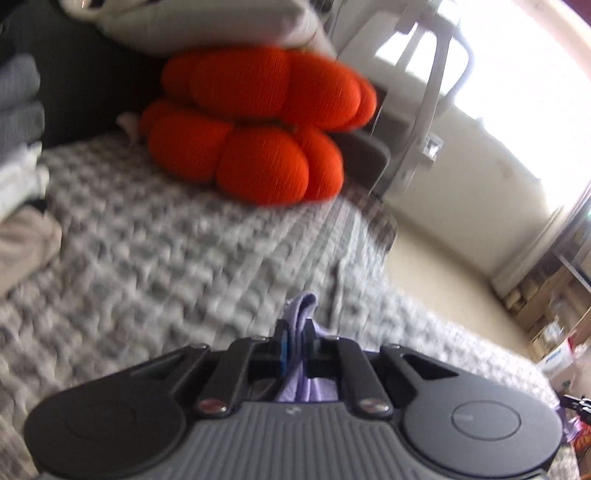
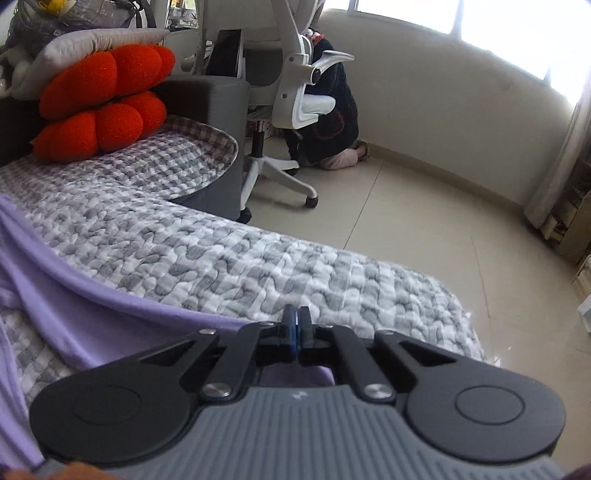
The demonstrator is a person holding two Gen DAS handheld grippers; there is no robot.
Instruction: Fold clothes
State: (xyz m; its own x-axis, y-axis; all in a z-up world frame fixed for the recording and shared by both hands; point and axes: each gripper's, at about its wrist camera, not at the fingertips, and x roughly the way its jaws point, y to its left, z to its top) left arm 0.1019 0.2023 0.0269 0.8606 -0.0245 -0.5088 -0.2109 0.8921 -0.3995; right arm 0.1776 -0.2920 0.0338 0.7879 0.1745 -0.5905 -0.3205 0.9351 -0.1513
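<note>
A lilac garment pokes up between the fingers of my left gripper, which is shut on a bunched fold of it above the grey-and-white quilted bedspread. The left wrist view is blurred. In the right wrist view the same lilac garment stretches from the left edge across the bedspread to my right gripper. Its jaws are pressed together, with the cloth's edge running into them and showing beneath them. The rest of the garment is hidden under the gripper bodies.
Two orange lobed cushions are stacked at the far end of the bed under a grey pillow. Folded clothes lie at the left. A white office chair stands on the beige floor beside the bed.
</note>
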